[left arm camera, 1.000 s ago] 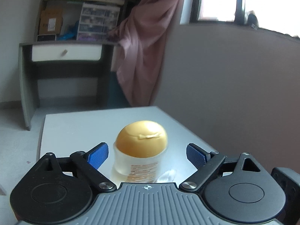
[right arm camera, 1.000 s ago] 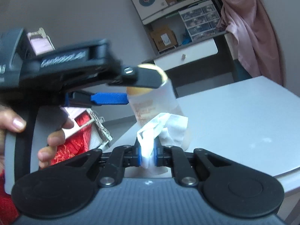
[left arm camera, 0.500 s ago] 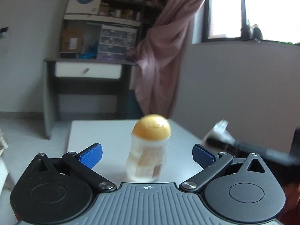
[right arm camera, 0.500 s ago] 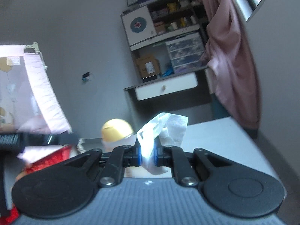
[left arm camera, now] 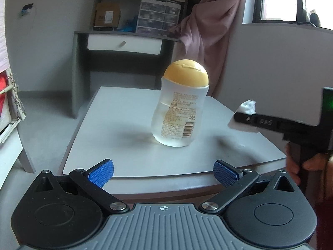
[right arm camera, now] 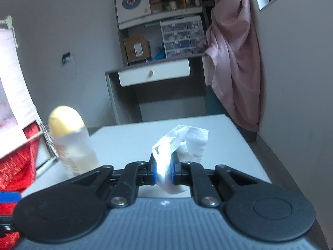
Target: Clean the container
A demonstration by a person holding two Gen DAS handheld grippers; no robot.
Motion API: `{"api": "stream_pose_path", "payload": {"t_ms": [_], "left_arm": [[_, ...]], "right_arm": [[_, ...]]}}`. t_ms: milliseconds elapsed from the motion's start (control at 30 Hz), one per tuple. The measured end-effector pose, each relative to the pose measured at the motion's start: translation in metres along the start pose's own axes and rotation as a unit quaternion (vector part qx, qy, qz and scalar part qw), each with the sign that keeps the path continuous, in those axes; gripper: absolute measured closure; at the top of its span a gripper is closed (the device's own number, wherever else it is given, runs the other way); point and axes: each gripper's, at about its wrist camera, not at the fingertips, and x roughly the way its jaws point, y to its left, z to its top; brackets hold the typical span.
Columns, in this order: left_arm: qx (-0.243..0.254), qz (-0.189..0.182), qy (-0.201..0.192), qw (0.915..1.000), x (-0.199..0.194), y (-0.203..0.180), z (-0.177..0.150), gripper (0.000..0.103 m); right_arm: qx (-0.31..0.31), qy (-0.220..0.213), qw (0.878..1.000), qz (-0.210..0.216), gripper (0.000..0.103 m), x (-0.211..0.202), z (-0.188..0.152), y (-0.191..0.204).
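Note:
A clear plastic bottle (left arm camera: pixel 178 112) with a rounded yellow cap stands upright on the small grey table (left arm camera: pixel 129 145). My left gripper (left arm camera: pixel 163 171) is open near the table's front edge, well short of the bottle, nothing between its blue pads. My right gripper (right arm camera: pixel 163 170) is shut on a crumpled white tissue (right arm camera: pixel 179 143). In the left wrist view that gripper (left arm camera: pixel 242 117) reaches in from the right with the tissue (left arm camera: pixel 247 106), clear of the bottle. In the right wrist view the bottle (right arm camera: pixel 71 143) is at the left, blurred.
A person's hand (left arm camera: pixel 306 164) holds the right gripper's handle. Behind the table are a grey desk with a white drawer (left arm camera: pixel 124 44), shelves with boxes, a pink curtain (left arm camera: pixel 206 29) and a grey wall. Red fabric and a white rack (right arm camera: pixel 18 166) stand to the left.
My left gripper let go of the bottle, spread wide and drew back toward the table's front edge. My right gripper swung away to the right with the tissue, off the bottle.

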Motion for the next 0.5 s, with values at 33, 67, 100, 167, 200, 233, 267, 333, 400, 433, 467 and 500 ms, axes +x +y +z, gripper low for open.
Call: {"api": "stream_pose_path", "payload": {"t_ms": [33,67,100,167,200,233,267,333,400,433,467,500], "left_arm": [[-0.003,-0.001,0.0,1.0,0.0,0.001,0.0,0.0],[-0.006,-0.002,0.0,1.0,0.0,0.001,-0.001,0.0],[-0.008,-0.002,0.0,1.0,0.0,0.002,-0.002,0.0],[-0.009,-0.001,0.002,1.0,0.002,0.003,-0.002,0.0],[-0.009,0.001,0.002,1.0,0.003,0.004,-0.001,0.0],[-0.011,0.003,0.001,0.9999,0.003,0.004,-0.001,0.0],[-0.013,0.004,0.001,0.9999,0.003,0.004,-0.001,0.0],[-0.021,0.008,-0.003,0.9997,-0.001,0.004,0.0,0.0],[-0.032,0.009,-0.009,0.9994,-0.003,0.005,0.001,0.0],[-0.039,0.006,-0.011,0.9992,-0.005,0.006,0.001,0.0],[-0.045,0.001,-0.012,0.9989,-0.007,0.006,0.002,0.0],[-0.048,-0.003,-0.011,0.9988,-0.011,0.005,0.0,0.0]], "right_arm": [[-0.004,0.006,1.0,-0.002,0.091,0.001,-0.002,0.002],[-0.008,0.011,1.0,-0.004,0.09,0.003,-0.005,0.003],[-0.013,0.018,1.0,-0.004,0.084,0.001,-0.008,0.005],[-0.022,0.03,0.999,-0.005,0.062,-0.002,-0.012,0.011],[-0.027,0.029,0.999,-0.007,0.048,-0.009,-0.015,0.014],[-0.032,0.023,0.999,-0.01,0.044,-0.015,-0.018,0.017],[-0.038,0.017,0.999,-0.013,0.041,-0.021,-0.02,0.019],[-0.046,0.005,0.999,-0.022,0.04,-0.031,-0.02,0.021],[-0.045,-0.005,0.998,-0.032,0.04,-0.047,-0.02,0.024],[-0.043,-0.008,0.998,-0.033,0.04,-0.054,-0.018,0.024],[-0.04,-0.009,0.999,-0.034,0.039,-0.062,-0.016,0.025],[-0.037,-0.009,0.999,-0.037,0.039,-0.072,-0.017,0.025]]}}
